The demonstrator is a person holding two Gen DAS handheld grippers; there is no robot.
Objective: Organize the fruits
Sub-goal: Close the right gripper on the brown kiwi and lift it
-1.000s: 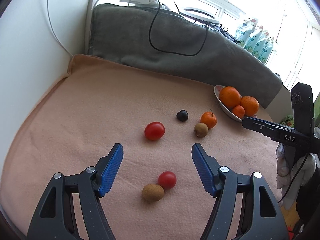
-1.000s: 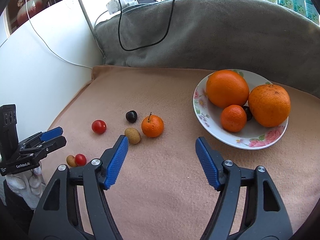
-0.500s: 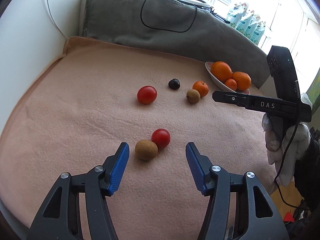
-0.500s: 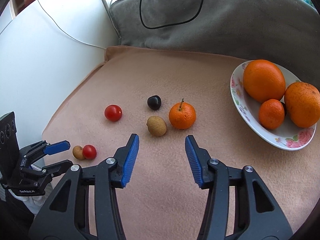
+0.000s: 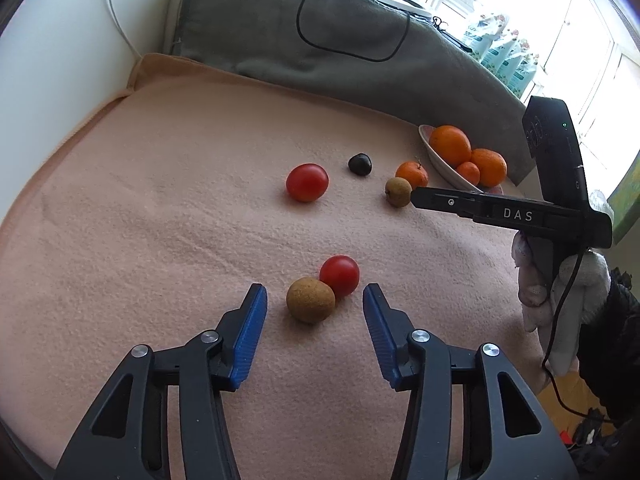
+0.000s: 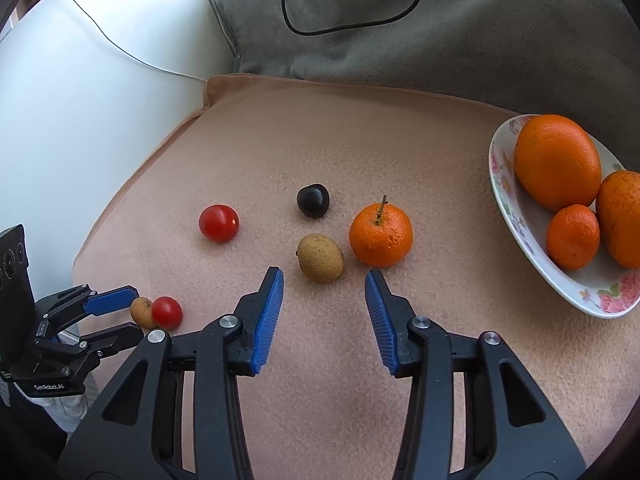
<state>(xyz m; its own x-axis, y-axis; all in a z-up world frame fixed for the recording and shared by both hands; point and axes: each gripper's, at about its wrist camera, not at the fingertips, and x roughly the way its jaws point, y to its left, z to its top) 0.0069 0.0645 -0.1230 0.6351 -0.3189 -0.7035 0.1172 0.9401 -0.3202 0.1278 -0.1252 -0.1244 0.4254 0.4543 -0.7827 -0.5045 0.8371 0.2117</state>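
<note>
Your left claw (image 5: 314, 300), jaws just narrowed yet apart and empty, has the brown fruit (image 5: 310, 299) dead ahead touching a cherry tomato (image 5: 339, 275); your right claw (image 6: 324, 280), likewise, faces another brown fruit (image 6: 320, 257) beside the mandarin (image 6: 380, 235).

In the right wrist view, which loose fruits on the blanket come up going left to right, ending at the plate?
Small brown fruit → near red tomato → far red tomato → dark fruit and brown fruit, roughly level → mandarin with stem → flowered plate.
</note>
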